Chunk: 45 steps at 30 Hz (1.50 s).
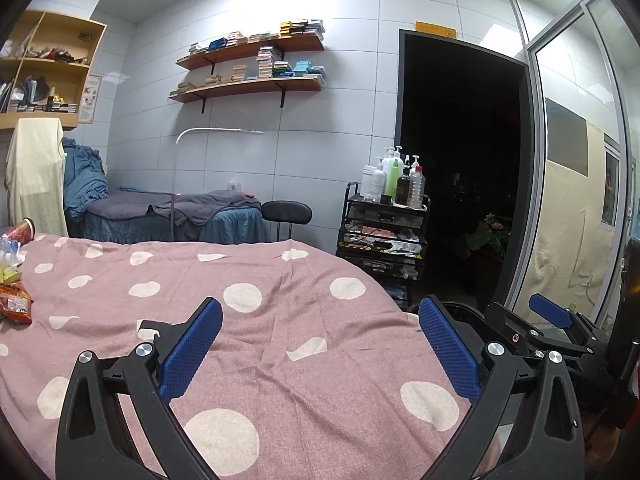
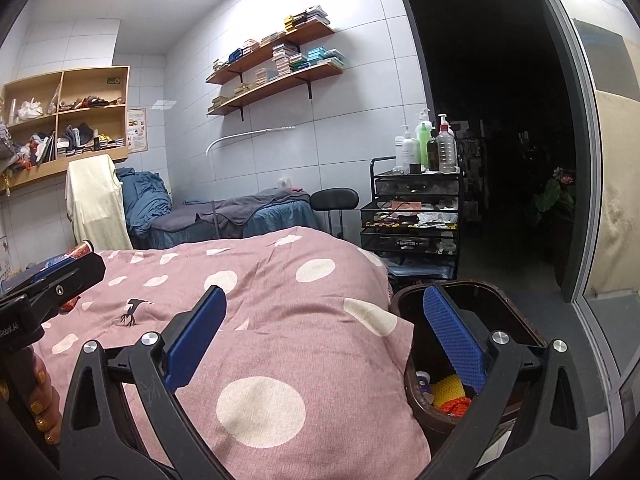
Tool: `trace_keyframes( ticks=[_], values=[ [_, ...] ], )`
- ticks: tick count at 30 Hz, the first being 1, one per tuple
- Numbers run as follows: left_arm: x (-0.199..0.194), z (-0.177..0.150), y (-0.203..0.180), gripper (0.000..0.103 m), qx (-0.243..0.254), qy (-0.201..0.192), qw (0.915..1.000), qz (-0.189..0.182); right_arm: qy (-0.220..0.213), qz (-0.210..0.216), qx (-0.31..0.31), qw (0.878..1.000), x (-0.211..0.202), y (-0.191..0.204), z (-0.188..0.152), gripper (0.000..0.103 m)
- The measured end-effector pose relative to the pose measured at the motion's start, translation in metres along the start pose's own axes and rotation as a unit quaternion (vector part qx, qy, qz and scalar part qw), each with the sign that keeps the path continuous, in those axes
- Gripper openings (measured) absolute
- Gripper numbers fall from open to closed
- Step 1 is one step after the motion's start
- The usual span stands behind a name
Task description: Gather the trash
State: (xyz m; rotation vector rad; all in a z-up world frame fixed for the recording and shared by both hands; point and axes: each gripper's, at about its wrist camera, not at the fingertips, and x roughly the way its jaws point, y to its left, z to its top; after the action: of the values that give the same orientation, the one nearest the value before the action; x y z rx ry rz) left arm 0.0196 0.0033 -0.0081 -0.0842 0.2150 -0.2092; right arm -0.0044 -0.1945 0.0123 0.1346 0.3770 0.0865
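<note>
Well left of spread jaws, snack wrapper [image 1: 14, 303].

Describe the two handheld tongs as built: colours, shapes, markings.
Both left tongs and right tongs have black plastic scissor-like arms with triangular cut-outs, silver round pivot bolts, and flat blue fingers with a fine dimpled grip texture. The left tool's black body shows small white lettering at the right view's left edge. The hand there wears gold glitter nail polish.

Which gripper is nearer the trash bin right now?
Right. The right gripper hangs at the trash bin rim, one finger over it; the left gripper hangs over the bedspread.
</note>
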Motion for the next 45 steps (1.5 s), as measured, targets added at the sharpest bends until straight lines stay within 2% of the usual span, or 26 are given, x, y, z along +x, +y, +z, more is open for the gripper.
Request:
trace_keyframes(
  ticks=[45],
  values=[
    [0.0,0.001,0.0,0.098,-0.011,0.001,0.9999,0.007,0.008,-0.01,0.017,1.0,0.003,-0.012,-0.003,0.098]
  ],
)
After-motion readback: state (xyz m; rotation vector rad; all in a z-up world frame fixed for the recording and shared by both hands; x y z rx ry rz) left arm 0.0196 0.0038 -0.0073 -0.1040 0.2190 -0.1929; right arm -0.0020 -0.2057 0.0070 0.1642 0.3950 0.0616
